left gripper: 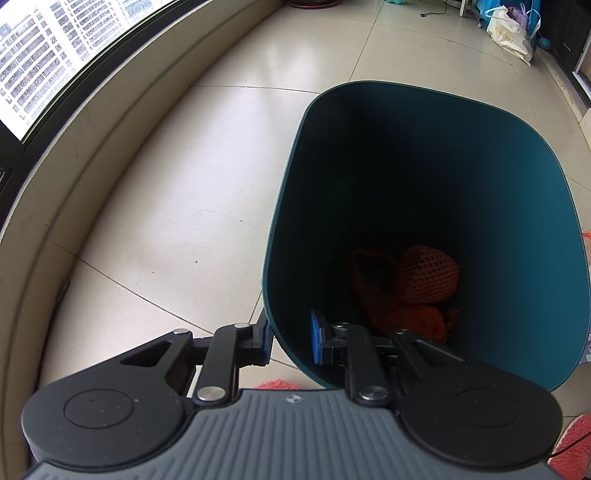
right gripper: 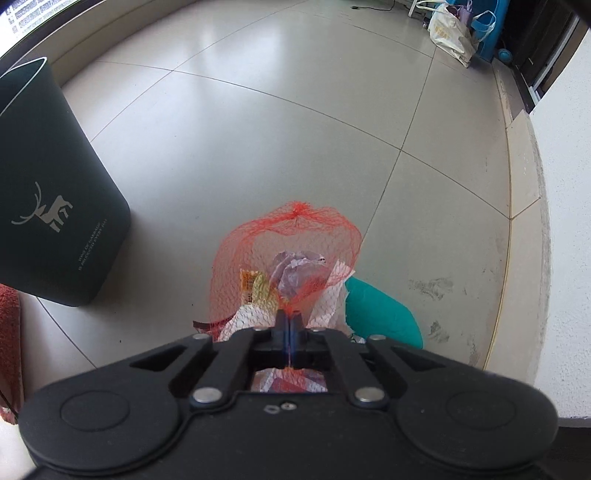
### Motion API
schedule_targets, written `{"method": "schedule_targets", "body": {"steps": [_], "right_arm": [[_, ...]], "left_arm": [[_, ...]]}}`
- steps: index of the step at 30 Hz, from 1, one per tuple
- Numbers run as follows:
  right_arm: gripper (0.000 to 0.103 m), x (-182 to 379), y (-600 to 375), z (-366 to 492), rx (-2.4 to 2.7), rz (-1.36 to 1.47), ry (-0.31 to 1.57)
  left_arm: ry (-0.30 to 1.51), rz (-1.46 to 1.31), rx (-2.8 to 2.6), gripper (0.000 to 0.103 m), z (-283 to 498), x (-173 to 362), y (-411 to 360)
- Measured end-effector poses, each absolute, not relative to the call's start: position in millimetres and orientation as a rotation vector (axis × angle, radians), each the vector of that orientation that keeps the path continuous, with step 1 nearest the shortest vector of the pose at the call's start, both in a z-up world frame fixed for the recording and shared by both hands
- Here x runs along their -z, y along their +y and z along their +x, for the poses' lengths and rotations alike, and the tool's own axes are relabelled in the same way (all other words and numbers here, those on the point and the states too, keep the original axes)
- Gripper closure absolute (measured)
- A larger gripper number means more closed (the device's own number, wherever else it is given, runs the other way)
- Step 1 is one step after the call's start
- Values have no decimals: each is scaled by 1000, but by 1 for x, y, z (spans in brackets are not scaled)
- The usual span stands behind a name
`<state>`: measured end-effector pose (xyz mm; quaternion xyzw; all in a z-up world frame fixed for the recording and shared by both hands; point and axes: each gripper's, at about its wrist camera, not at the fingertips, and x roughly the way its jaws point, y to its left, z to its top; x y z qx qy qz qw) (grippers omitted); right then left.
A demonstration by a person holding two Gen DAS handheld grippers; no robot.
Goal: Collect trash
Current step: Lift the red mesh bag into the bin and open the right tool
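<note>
The left gripper (left gripper: 290, 341) has its fingers around the rim of the green bin (left gripper: 424, 155), which shows a deer logo (right gripper: 44, 212). The right gripper (right gripper: 289, 323) fingers are pressed together on the red net bag (right gripper: 291, 236).

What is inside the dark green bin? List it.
At the bottom of the bin lie orange foam fruit nets, one rounded and others crumpled. The left gripper straddles the near rim; anything beneath the nets is hidden.

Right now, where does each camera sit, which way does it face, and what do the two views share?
Left wrist: sits on the left tongs, looks down into the tilted bin at the orange netting; its fingers straddle the bin wall.
Right wrist: sits on the right tongs, looks down at the floor; fingers shut on the red net bag.
Shared: the bin, the floor and the white bag.
</note>
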<state>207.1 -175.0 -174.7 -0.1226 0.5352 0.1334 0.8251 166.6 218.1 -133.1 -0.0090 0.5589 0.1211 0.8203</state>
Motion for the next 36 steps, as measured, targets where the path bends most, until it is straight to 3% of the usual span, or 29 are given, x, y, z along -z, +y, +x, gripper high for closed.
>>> {"method": "schedule_targets", "body": {"steps": [8,17,23,31,36], "right_arm": [[103,89,-155,185,-354,-201,982],[103,40,-160,177,-377,-114,890],[103,73,-165,181,-336,-74,1002],[103,24,-149,175,-432,-48,875],[103,87,-128,179,-395,-158,1051]], "left_arm": [[1191,-24,-258,85,167,134,218],[1188,-31,-256,85,166,134,220],[1182,-22,-256,85,166,133,218],[1182,-21,-256,85,165,133,218],[1181,-24,-255,85,165,133,218]]}}
